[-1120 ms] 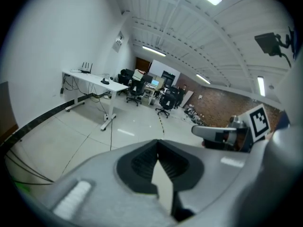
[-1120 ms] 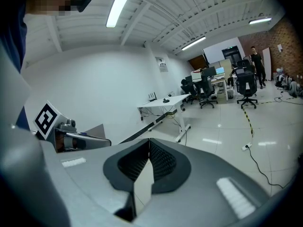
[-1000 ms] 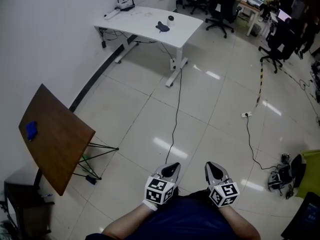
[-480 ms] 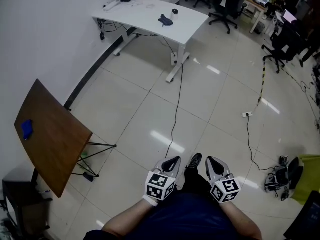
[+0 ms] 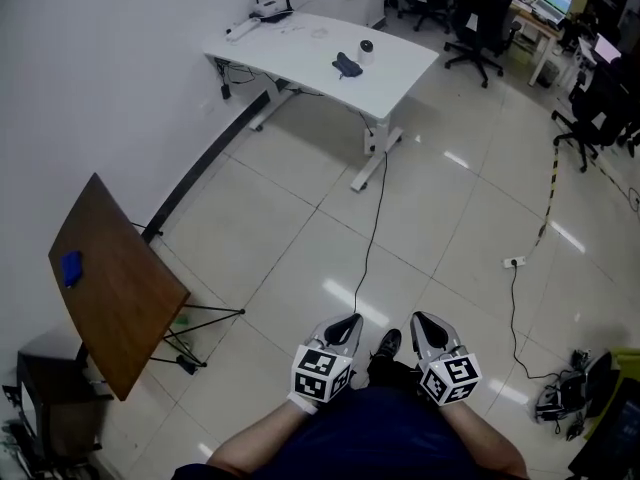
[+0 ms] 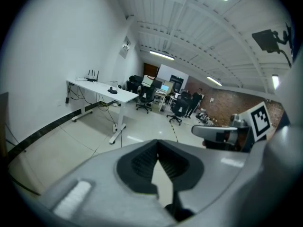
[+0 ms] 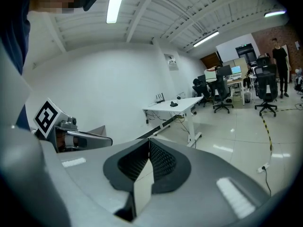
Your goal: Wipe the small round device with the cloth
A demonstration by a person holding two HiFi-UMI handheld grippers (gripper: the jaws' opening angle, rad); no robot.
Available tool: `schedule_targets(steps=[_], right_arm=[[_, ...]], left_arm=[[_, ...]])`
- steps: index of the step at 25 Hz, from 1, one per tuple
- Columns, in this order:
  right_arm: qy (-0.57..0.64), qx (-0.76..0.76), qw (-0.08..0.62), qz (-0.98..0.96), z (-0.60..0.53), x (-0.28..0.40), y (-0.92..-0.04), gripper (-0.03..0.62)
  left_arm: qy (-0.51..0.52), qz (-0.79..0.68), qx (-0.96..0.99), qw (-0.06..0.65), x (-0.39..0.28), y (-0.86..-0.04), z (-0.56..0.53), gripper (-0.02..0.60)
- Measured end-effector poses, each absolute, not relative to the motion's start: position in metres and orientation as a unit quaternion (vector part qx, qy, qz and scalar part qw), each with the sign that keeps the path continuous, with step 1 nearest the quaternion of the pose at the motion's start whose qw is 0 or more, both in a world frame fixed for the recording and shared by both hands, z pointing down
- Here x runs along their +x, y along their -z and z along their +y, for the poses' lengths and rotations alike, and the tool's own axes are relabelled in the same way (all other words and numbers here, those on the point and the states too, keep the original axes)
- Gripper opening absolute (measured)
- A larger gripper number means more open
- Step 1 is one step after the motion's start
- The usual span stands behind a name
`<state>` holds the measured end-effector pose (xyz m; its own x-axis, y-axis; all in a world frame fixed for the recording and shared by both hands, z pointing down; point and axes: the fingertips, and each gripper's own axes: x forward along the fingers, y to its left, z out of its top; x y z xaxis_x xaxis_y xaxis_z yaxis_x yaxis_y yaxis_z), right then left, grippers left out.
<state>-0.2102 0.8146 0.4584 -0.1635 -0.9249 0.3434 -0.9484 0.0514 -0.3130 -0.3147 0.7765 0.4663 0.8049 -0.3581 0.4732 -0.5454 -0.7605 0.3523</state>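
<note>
Far across the room stands a white desk (image 5: 300, 53). On it lie a dark cloth (image 5: 347, 65) and, just behind it, a small round device (image 5: 366, 46). Both grippers are held close to my body at the bottom of the head view, well away from the desk. My left gripper (image 5: 345, 323) is shut with nothing in it, and so is my right gripper (image 5: 424, 321). The left gripper view looks past its shut jaws (image 6: 157, 146) to the desk (image 6: 102, 88) and cloth (image 6: 112, 91). The right gripper (image 7: 148, 143) view shows the desk (image 7: 177, 107) too.
A tilted brown table (image 5: 115, 283) with a small blue thing (image 5: 70, 267) stands at the left by the wall. A black cable (image 5: 372, 228) runs over the tiled floor from the desk. Office chairs (image 5: 480, 28) and more desks lie at the back right; a router (image 5: 268, 6) sits on the desk's far end.
The view has shifted as the person walks over the floor; a shoe has come into sight between the grippers. Both grippers stay shut and side by side.
</note>
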Motion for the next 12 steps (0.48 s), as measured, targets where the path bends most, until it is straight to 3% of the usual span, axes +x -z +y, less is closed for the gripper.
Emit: schedule_targets(steps=[12], right_arm=[[-0.255,0.625,0.008,-0.738,0.763,-0.118,-0.464,0.012]], left_arm=[[-0.206,-0.267,0.909,0.246,-0.229,-0.467,0.741,0.002]])
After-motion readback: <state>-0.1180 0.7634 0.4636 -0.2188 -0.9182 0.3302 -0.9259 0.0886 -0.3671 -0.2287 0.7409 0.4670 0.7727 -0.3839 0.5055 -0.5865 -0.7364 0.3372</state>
